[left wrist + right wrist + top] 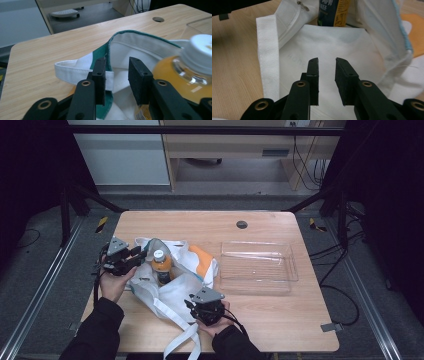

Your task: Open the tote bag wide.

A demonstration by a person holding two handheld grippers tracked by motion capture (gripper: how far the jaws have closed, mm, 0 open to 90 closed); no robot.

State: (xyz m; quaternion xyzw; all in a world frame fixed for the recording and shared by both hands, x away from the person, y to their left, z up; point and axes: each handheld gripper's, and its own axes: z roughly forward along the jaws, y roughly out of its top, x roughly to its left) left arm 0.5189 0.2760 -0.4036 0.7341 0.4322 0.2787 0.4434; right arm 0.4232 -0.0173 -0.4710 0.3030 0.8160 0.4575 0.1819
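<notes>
L gripper (pixel 117 75) and R gripper (pixel 326 75) both part-open, gripping nothing; bottle (pixel 161 265) stands in slack bag (pixel 175 287), a nudge could topple it.

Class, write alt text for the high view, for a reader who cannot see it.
A white tote bag lies on a wooden table with an orange drink bottle standing in it. A person's left gripper and right gripper, both open, flank the bag; a clear plastic tray sits to the right.

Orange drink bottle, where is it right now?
High view: the bottle stands upright in the white tote bag, table's left half, just right of the left tool, left of the clear tray.
</notes>
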